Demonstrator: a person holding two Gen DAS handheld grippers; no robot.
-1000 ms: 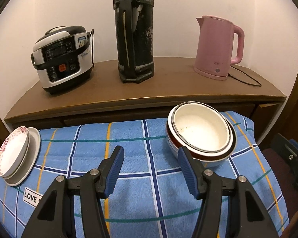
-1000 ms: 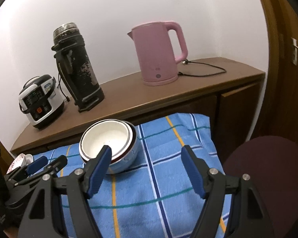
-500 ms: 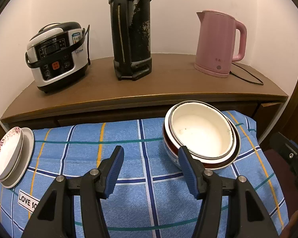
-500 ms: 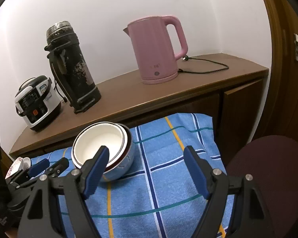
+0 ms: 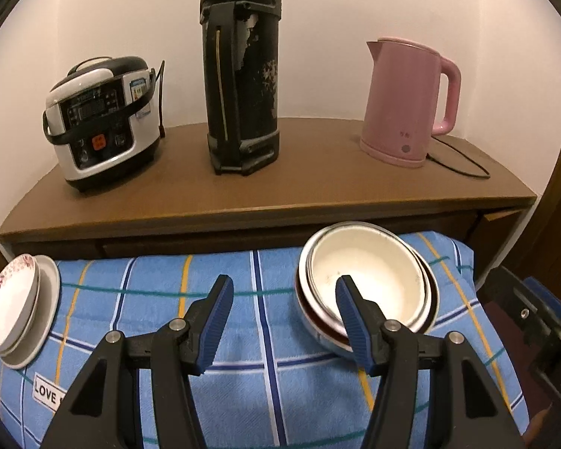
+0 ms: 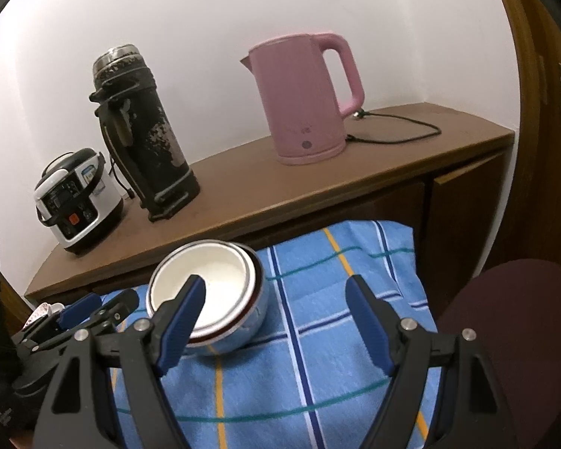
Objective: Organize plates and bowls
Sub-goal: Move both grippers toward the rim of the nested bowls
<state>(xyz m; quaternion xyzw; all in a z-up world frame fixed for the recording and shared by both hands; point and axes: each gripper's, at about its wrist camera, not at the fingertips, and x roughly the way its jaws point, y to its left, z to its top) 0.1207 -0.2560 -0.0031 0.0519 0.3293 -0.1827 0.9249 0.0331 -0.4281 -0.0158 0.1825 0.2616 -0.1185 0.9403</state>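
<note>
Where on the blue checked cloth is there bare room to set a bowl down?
The widest bare patch of the blue checked cloth lies between the stacked floral plates at its left edge and the nested white bowls at right. A smaller strip is free right of the bowls. It is crowded only around the two stacks.

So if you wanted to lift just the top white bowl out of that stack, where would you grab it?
Probably at the rim of the top white bowl, coming from above at its near edge: one finger inside, one outside. It sits nested in the lower bowls, so its wall is mostly hidden and only the rim stands clear. The right tool, open and empty, looks closest.
</note>
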